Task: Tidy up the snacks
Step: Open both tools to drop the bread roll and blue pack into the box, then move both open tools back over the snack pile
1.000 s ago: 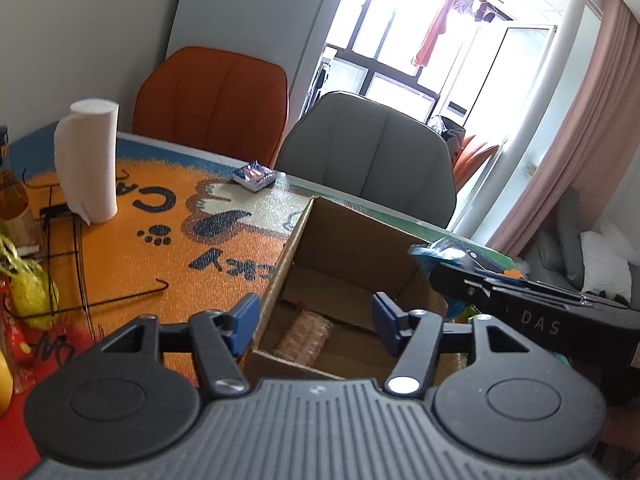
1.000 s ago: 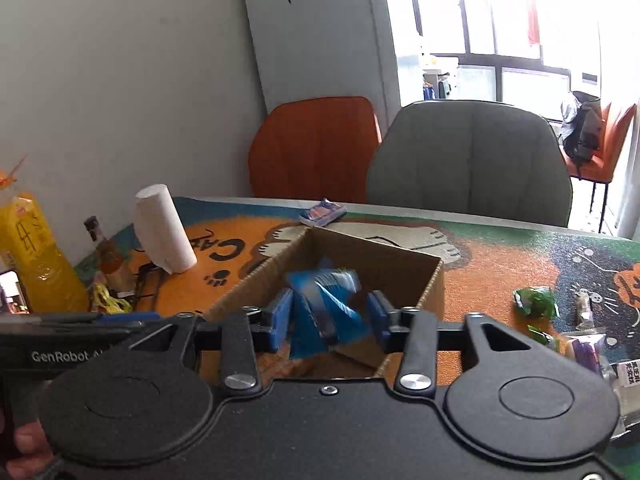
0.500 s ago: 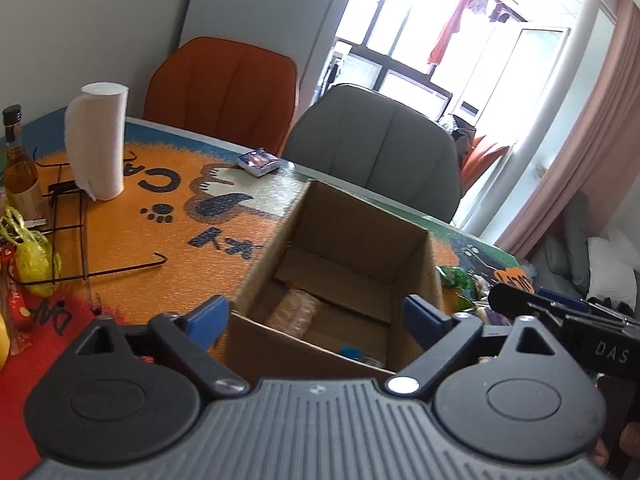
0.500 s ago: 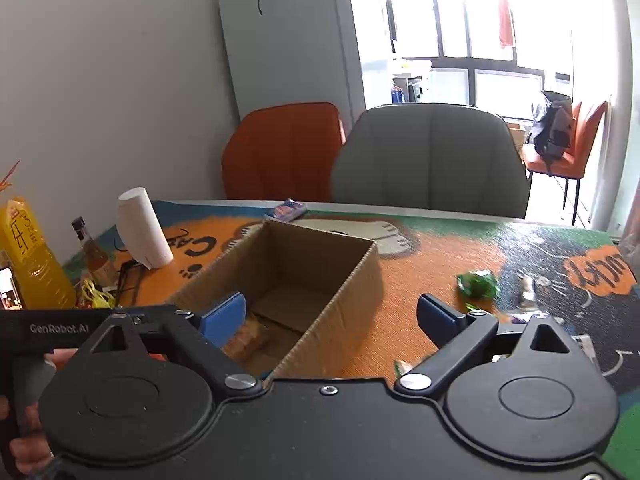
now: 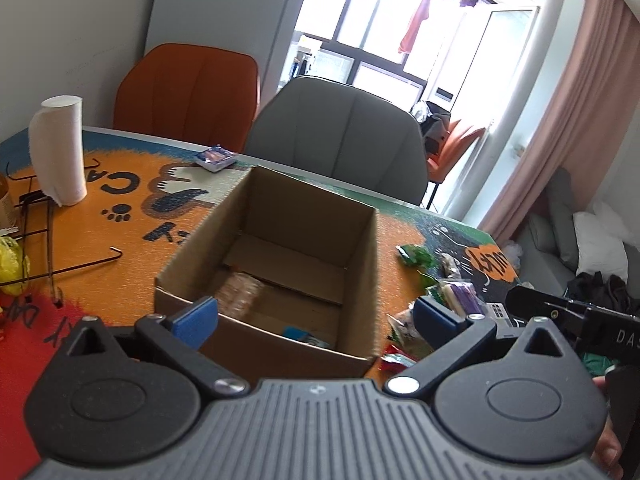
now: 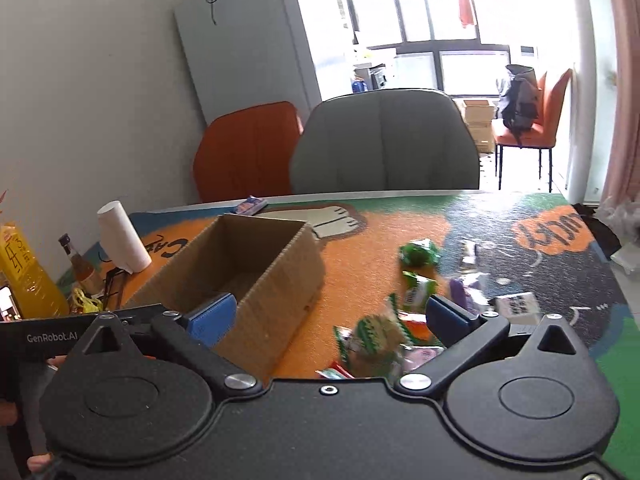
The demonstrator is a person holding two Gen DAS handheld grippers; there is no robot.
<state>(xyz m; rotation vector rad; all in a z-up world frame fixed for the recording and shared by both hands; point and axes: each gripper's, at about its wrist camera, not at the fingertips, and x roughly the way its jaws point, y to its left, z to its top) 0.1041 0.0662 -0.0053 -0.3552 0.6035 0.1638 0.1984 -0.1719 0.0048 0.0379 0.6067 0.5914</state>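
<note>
Strong daylight pours in from the windows (image 5: 384, 40) behind the chairs, blowing them out to white glare. The fisheye bends the walls and dark corners at the edges. The snack packets (image 6: 376, 336) near the right camera are smeared by motion blur.

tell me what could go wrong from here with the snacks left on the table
The crinkly snack packets overlap in a loose pile, so the open right gripper may pinch two at once. The left gripper hangs open at the brown cardboard box near wall and might nudge it.
</note>
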